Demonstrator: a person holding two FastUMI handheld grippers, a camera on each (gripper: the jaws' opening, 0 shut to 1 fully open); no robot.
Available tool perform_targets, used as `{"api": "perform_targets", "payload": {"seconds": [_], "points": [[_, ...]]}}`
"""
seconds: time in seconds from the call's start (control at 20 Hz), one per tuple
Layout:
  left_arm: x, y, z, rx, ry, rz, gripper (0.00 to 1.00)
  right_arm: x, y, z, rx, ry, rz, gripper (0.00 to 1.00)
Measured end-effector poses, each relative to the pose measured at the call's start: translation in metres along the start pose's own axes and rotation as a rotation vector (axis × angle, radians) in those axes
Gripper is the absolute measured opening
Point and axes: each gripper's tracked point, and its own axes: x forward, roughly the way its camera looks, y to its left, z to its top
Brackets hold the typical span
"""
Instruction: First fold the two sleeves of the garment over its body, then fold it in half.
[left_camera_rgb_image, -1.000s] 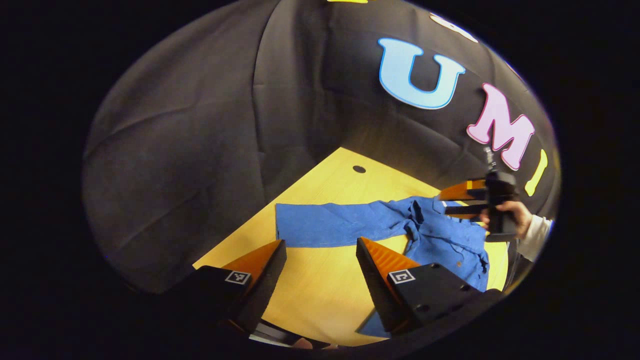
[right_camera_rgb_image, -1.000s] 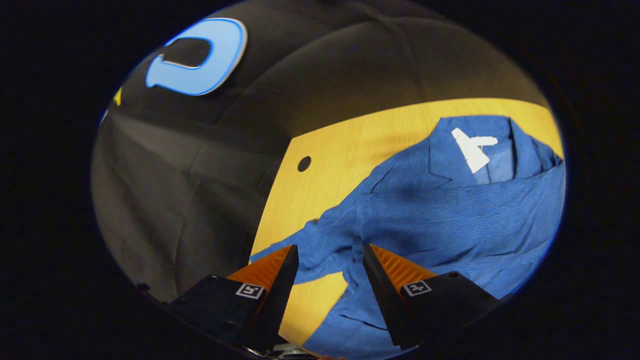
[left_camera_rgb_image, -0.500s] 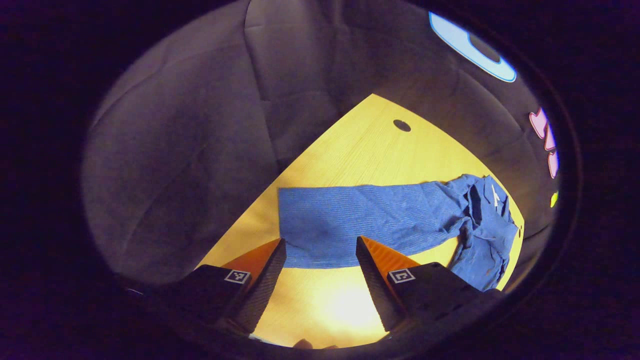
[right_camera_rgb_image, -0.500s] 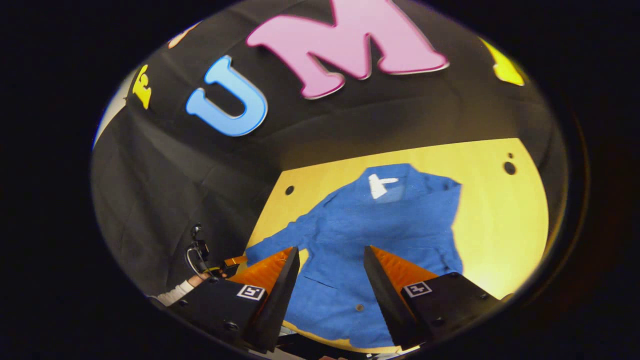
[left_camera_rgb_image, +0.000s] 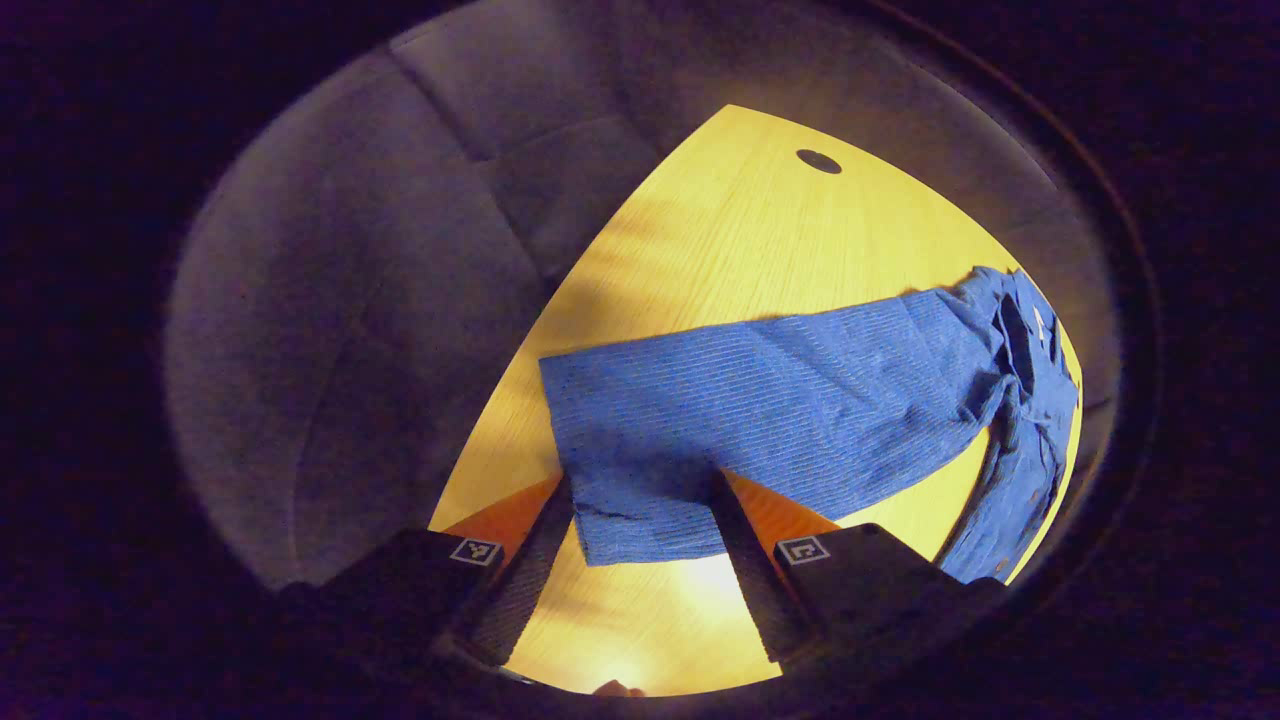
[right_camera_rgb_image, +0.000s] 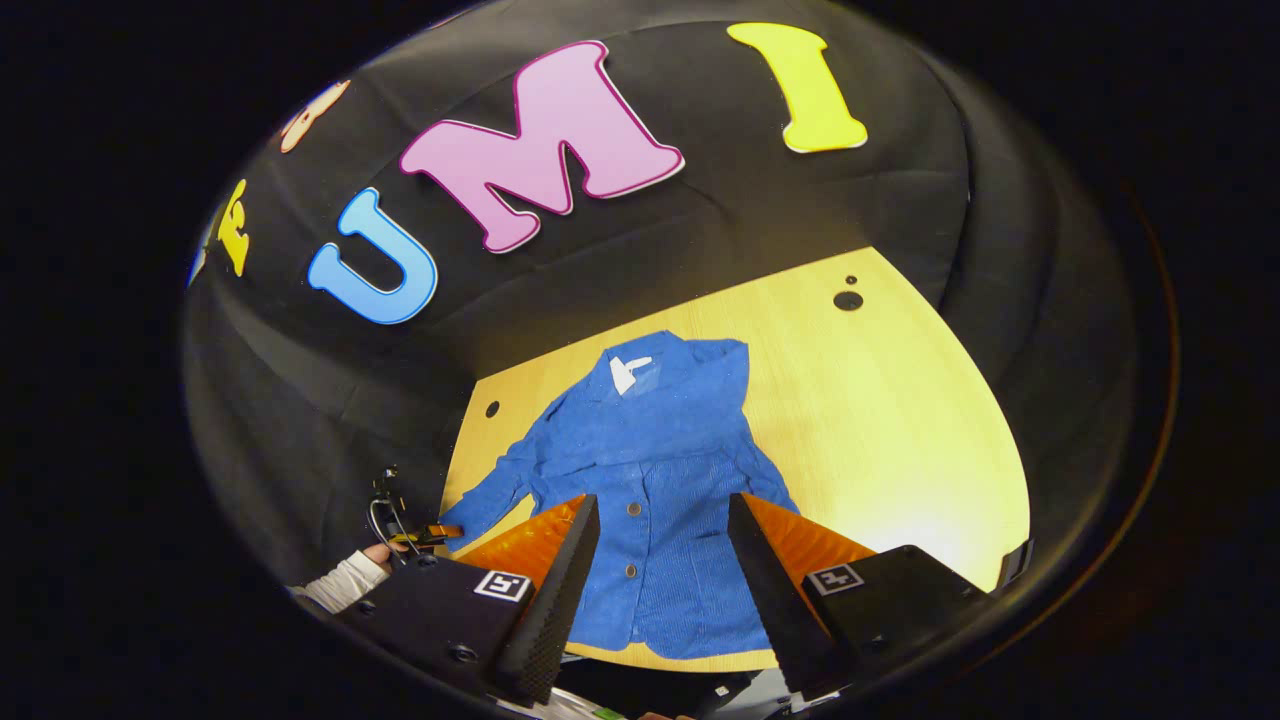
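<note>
On the table (right_camera_rgb_image: 900, 420), blue shirt (right_camera_rgb_image: 650, 480) lay flat, collar far, hem near, left sleeve (left_camera_rgb_image: 780, 400) stretched sideways. Left claw (left_camera_rgb_image: 640, 500) gaped around cuff; right claw (right_camera_rgb_image: 660, 520) gaped above hem.

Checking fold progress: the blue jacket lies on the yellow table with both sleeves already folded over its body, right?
Not quite. In the left gripper view one sleeve of the blue jacket lies stretched out on the yellow table, not folded over.

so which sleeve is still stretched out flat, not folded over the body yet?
The sleeve at the left gripper: it lies straight out on the table, cuff between the open fingers. The other already crosses the jacket's chest.
</note>
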Motion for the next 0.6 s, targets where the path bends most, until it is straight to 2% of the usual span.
{"api": "perform_targets", "payload": {"seconds": [0.2, 0.35, 0.4, 0.45, 0.5, 0.6], "points": [[-0.003, -0.004, 0.002, 0.034, 0.04, -0.016, 0.82, 0.002, 0.006, -0.014, -0.016, 0.03, 0.017, 0.84], [-0.004, -0.015, 0.007, 0.047, 0.016, -0.031, 0.12, -0.001, 0.004, -0.02, -0.018, 0.043, 0.021, 0.85], [0.0, -0.015, 0.009, 0.04, 0.011, -0.027, 0.07, -0.003, 0.002, -0.023, -0.019, 0.043, 0.022, 0.85], [0.0, -0.015, 0.015, 0.027, -0.022, -0.028, 0.07, -0.004, -0.002, -0.027, -0.018, 0.043, 0.019, 0.85], [0.0, -0.014, 0.015, -0.002, -0.025, -0.026, 0.0, -0.008, -0.007, -0.031, -0.014, 0.047, 0.017, 0.85], [-0.002, -0.015, 0.012, -0.008, -0.016, -0.024, 0.0, -0.012, -0.021, -0.038, 0.006, 0.054, 0.011, 0.85]]}}
